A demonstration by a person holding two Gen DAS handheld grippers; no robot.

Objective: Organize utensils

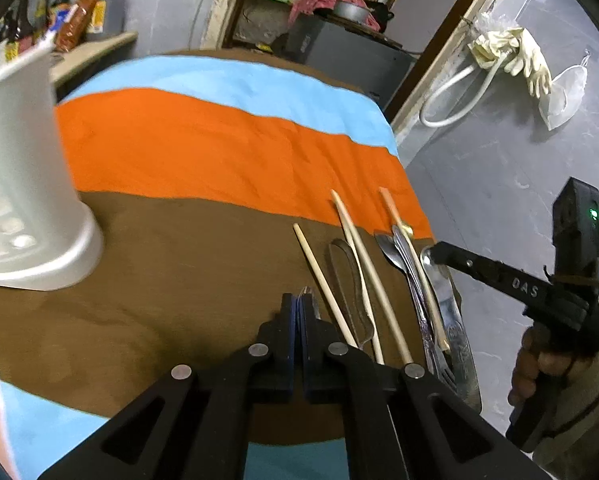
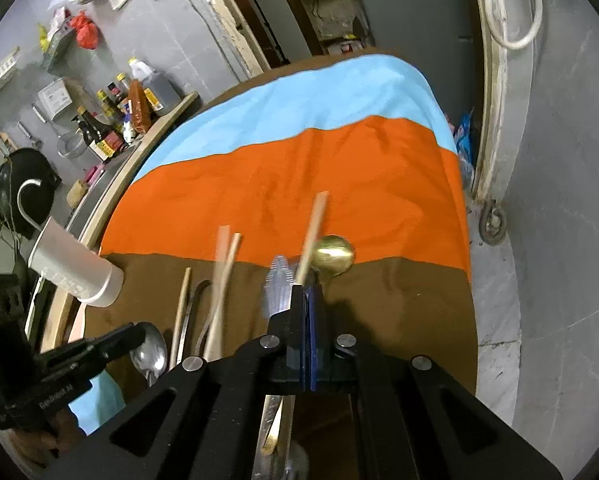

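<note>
The utensils lie side by side on the brown band of a table cloth (image 1: 171, 280) striped light blue, orange and brown, their long axes all running away from the person toward the orange band.

In the left wrist view, a pale wooden chopstick (image 1: 323, 280) lies at the left of the row, then a dull curved steel utensil (image 1: 349, 280), then two more wooden chopsticks (image 1: 363, 264) crossing each other at a narrow angle, with their far tips on the orange band. Right of them a steel fork (image 1: 415, 288) lies with its tines toward the camera, and beside it an embossed steel knife (image 1: 455, 320) at the cloth's right edge.

The left gripper (image 1: 298, 312) has its blue-padded jaws pressed together; a thin steel tip shows just past them, and in the right wrist view a steel spoon (image 2: 149, 350) lies bowl up at its fingers.

The right gripper (image 2: 308, 300) is also closed. A brass-coloured spoon (image 2: 333, 256) and a light chopstick (image 2: 313, 232) rise just beyond its tips, but whether either is pinched cannot be told.

A white perforated plastic utensil holder (image 1: 27, 184) stands at the cloth's left, well apart from the row.
</note>
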